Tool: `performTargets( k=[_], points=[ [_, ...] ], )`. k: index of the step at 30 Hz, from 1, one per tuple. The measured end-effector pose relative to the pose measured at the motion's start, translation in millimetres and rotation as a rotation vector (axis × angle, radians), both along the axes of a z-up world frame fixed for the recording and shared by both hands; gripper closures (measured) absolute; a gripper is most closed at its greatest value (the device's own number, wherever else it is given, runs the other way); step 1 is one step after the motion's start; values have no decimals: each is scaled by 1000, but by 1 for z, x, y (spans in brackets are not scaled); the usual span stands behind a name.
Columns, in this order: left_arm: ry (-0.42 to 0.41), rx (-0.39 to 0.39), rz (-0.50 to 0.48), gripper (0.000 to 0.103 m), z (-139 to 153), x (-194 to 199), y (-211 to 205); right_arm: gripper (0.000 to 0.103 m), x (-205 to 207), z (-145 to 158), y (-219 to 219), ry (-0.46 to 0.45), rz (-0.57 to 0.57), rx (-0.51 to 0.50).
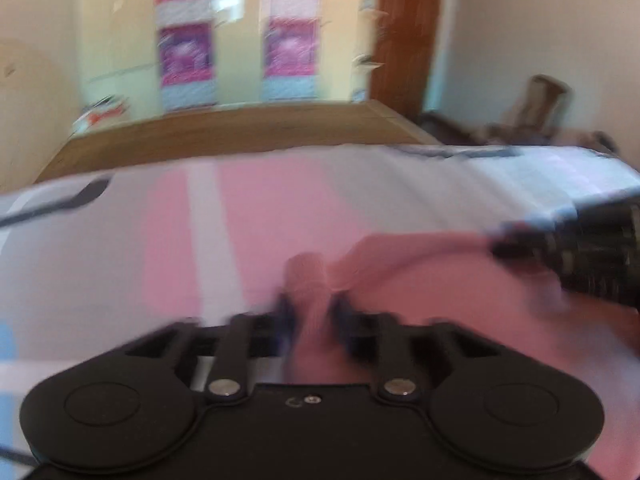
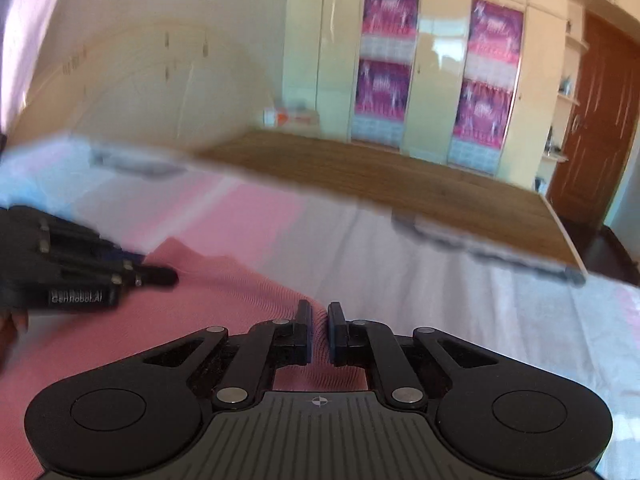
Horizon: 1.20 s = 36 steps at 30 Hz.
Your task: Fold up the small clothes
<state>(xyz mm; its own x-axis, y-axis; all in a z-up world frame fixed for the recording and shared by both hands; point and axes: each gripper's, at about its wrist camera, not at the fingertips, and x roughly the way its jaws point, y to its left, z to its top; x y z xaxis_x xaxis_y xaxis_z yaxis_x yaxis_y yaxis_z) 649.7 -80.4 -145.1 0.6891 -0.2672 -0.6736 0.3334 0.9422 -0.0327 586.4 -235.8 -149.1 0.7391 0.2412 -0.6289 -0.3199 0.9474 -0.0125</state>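
Observation:
A pink knit garment (image 1: 440, 300) (image 2: 224, 280) lies spread on the bed. In the blurred left wrist view my left gripper (image 1: 312, 312) is low over it, fingers apart, with a raised fold of the pink fabric standing between them. It is open. From the right wrist view the left gripper (image 2: 160, 276) sits at the garment's far left edge. My right gripper (image 2: 319, 320) is shut on the pink garment, and creases run into the narrow gap between its fingers. The right gripper (image 1: 500, 240) also shows at the right, pulling a strip of fabric taut.
The bed sheet (image 2: 440, 280) is white with pink stripes. A wooden board (image 2: 360, 168) runs along the far side of the bed. Behind it are a cream wardrobe (image 2: 440, 60) with purple posters and a brown door (image 2: 592, 120).

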Motion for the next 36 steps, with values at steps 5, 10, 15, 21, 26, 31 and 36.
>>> performTargets(
  k=[5, 10, 15, 21, 26, 31, 36],
  points=[
    [-78, -62, 58, 43, 42, -12, 18, 93, 5, 12, 3, -18, -60, 27],
    [57, -53, -105, 39, 31, -7, -14, 93, 3, 7, -3, 52, -70, 38],
    [44, -15, -65, 44, 31, -30, -20, 92, -9, 19, -13, 75, -105, 34],
    [7, 25, -105, 46, 39, -121, -13, 92, -104, 30, -43, 72, -40, 88],
    [-7, 101, -32, 38, 42, -154, -14, 93, -185, 11, -56, 127, -31, 40],
    [-3, 62, -10, 46, 62, -169, -17, 92, -213, 49, -54, 26, -47, 107],
    [99, 124, 29, 35, 22, -188, -14, 92, -209, 10, -44, 178, -42, 1]
  ],
)
